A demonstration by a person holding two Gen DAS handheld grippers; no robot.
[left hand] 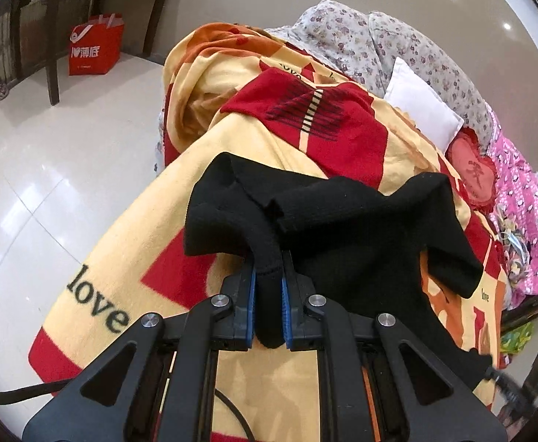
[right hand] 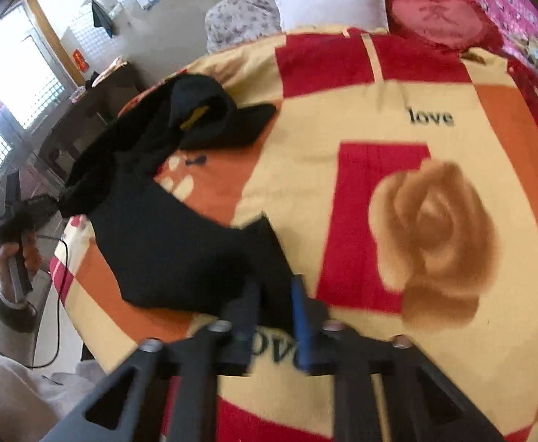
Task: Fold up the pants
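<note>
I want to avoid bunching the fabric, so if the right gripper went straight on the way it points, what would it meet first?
Most likely the black pants, whose near corner lies between the right gripper jaws, with the love-print blanket right beneath. The frame is blurred, so depth is uncertain.

Bright indoor light; glare off floor tiles [left hand: 48, 169]; right view motion-blurred; fisheye edges bent.

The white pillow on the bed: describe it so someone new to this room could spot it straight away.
Start from the yellow-and-red "love" blanket covering the bed and look to its far edge. The white pillow lies there, against the grey floral quilt and left of the red heart-shaped cushion. It is the only plain, unpatterned thing among the bedding.
</note>
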